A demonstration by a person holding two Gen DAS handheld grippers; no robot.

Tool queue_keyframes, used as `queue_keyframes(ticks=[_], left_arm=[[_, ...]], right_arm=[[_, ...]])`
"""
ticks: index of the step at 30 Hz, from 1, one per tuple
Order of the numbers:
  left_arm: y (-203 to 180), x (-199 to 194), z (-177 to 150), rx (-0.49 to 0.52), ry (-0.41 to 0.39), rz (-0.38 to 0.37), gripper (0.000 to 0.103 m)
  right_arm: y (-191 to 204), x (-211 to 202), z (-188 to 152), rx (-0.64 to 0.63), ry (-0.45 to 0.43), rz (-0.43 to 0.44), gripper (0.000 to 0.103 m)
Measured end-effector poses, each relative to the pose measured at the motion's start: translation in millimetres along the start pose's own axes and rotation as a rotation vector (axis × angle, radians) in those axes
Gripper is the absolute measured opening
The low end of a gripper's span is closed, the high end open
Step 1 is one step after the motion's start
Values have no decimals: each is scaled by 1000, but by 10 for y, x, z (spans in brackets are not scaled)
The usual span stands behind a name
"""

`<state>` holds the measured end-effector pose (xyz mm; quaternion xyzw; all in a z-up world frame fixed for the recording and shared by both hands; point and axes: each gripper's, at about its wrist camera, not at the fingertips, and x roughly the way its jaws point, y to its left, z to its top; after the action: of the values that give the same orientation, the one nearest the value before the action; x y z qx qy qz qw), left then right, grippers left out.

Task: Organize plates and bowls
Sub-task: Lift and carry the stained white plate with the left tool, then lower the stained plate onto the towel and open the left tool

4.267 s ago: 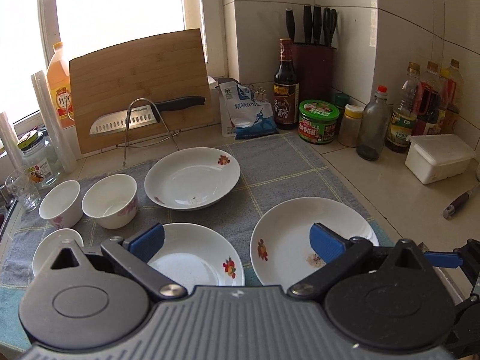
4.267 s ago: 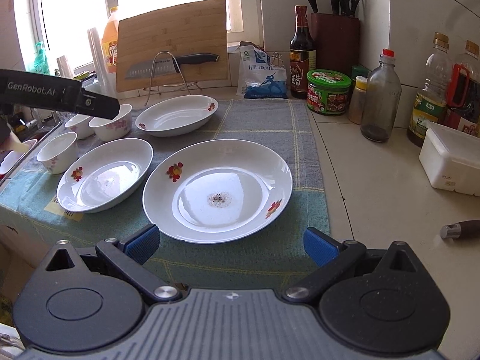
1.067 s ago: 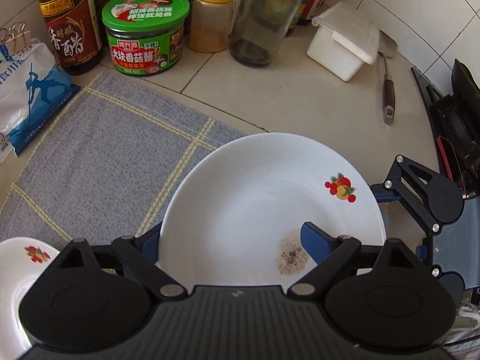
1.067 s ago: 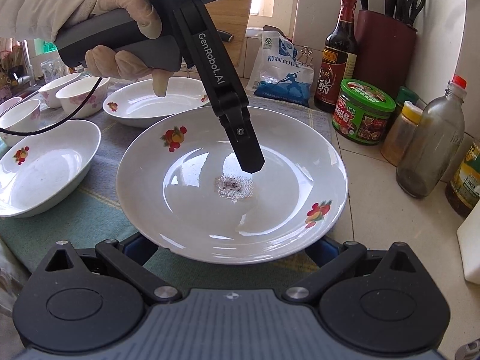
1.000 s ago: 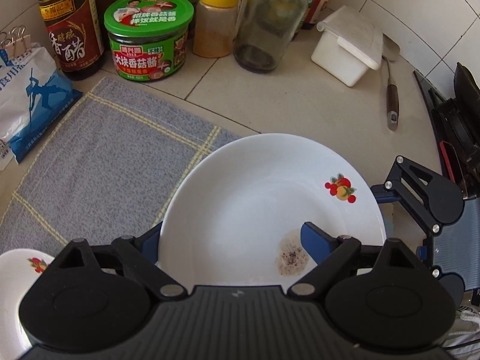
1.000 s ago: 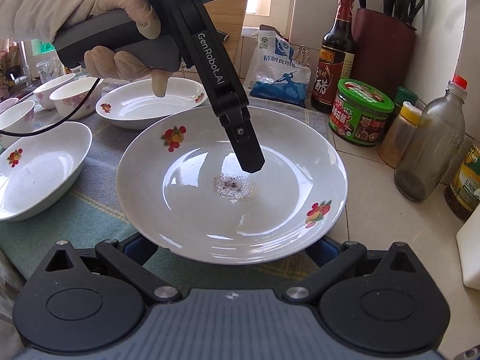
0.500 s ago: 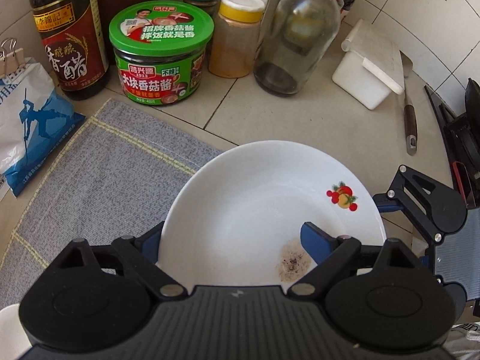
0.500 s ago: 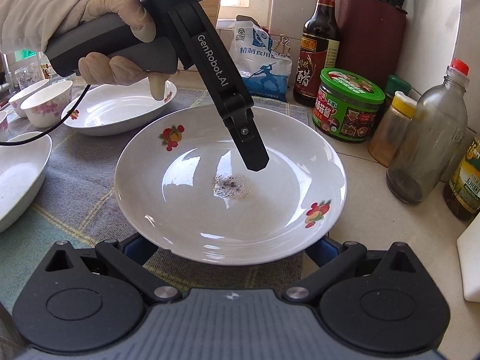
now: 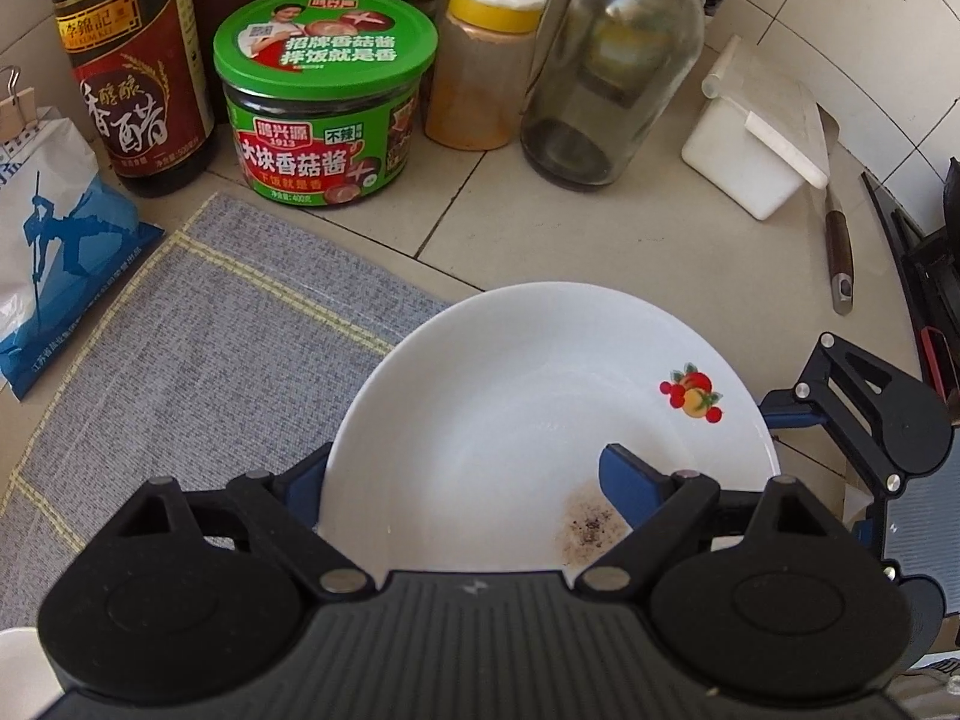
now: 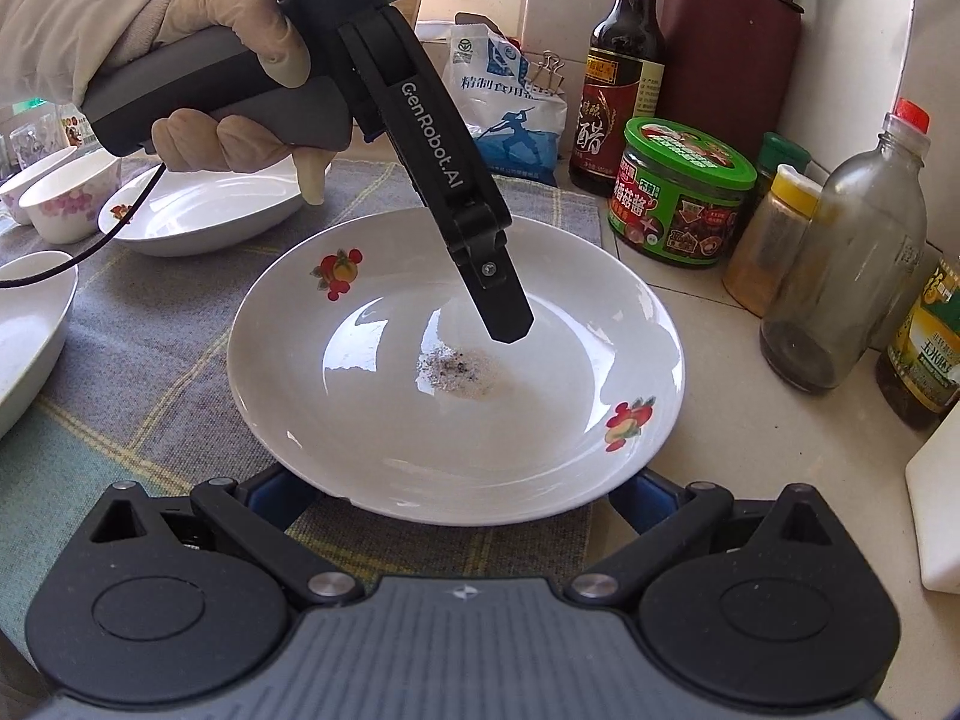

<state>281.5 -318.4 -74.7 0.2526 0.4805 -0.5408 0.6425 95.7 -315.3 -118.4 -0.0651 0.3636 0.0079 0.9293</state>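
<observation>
plate grip, two claws: a white round ceramic plate with fruit decals is off the grey checked cloth. my left gripper pinches its far rim; my right gripper is spread under the near edge. risk: glazed rim slipping, plate tilting, crumbs spilling.

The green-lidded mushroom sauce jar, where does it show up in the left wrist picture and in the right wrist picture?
Left wrist: the green-lidded jar stands upper left of centre, on the tiled counter just beyond the grey mat's far edge.
Right wrist: the same jar stands right of centre, beyond the far right rim of the dirty plate.
Shared landmark: the dark vinegar bottle stands immediately left of the jar in both views.
</observation>
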Motion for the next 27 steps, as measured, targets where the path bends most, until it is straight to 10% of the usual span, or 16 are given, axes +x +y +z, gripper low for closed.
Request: queue_keyframes(ticks=[27], left_arm=[[-930,-1119,-909,1,-358,221,95]], right_arm=[[252,-673,-157,191,-6,38,103]])
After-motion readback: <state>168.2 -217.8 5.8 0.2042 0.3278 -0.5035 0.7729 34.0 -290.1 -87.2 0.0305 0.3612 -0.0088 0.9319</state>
